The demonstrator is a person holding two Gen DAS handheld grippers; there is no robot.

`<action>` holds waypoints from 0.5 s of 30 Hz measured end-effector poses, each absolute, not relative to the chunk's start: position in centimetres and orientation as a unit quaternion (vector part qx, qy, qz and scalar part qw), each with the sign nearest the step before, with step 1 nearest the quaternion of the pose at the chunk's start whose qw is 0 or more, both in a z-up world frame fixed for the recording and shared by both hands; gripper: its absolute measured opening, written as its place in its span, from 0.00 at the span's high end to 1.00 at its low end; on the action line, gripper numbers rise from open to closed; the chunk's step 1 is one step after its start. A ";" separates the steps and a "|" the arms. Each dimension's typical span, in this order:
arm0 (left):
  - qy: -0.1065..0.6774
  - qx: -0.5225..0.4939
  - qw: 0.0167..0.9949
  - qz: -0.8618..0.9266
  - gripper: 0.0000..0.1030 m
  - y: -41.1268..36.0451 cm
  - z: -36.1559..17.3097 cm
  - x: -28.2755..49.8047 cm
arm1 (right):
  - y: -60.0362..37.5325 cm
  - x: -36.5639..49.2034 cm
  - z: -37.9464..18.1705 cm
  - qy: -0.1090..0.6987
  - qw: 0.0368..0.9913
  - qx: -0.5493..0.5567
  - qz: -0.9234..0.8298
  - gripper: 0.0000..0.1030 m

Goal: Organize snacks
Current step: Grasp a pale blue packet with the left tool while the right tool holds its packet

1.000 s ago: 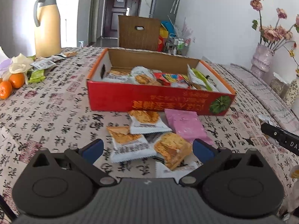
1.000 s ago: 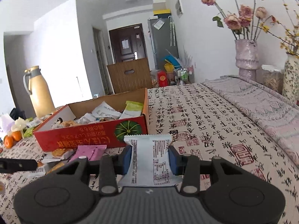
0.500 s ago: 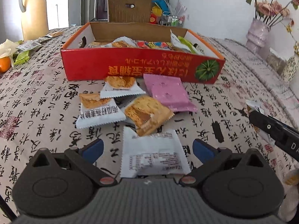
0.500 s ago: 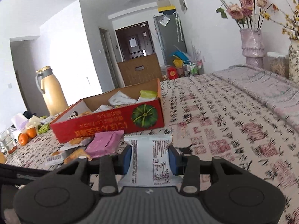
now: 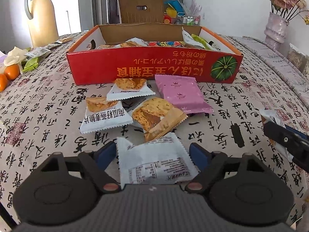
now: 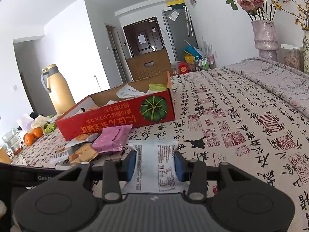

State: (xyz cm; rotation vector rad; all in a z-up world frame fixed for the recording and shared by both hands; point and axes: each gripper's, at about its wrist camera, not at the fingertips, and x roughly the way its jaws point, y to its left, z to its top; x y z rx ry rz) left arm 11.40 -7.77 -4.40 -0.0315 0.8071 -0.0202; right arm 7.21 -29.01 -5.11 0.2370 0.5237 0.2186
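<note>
Left gripper (image 5: 152, 155): jaws have just been closing, not yet pressed shut; a white snack packet (image 5: 154, 164) lies between the blue pads (image 5: 105, 154), a sliver of gap seen on each side.
Packet position: lower centre of the left wrist view, flat on the calligraphy-print tablecloth (image 5: 44, 116), printed back up, long axis running across the frame from pad to pad.
Right gripper (image 6: 155, 165): clamped on a second white packet (image 6: 154, 166), held lengthwise, pointing away along the fingers.
Target, judged: the red cardboard box (image 5: 154, 68), straight ahead in upper centre, already partly filled.
Nearer hand: the left, for the loose pile; the right is seen only at the right edge.
In the way: an orange-brown cake packet (image 5: 158, 116) touching the far edge of the white packet; a pink packet (image 5: 181, 94) and two further white packets lie before the box wall.
Surroundings: oranges (image 5: 7, 75) far left, yellow thermos jug (image 5: 41, 15) upper left, vase (image 5: 275, 29) upper right.
Risk, judged: the neighbouring packet may be dragged on lifting.
</note>
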 end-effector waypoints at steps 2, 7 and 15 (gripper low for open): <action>0.390 -0.016 0.921 -0.010 0.24 -7.6 -4.4 11.3 | -28.9 7.2 -5.2 0.261 0.952 0.116 0.107 0.61; 0.383 -0.021 0.923 -0.012 0.33 -7.2 -4.3 11.0 | -28.3 7.1 -5.3 0.268 0.951 0.110 0.110 0.61; 0.376 -0.020 0.926 -0.023 0.47 -6.6 -4.1 10.0 | -27.6 6.5 -4.9 0.265 0.953 0.101 0.108 0.61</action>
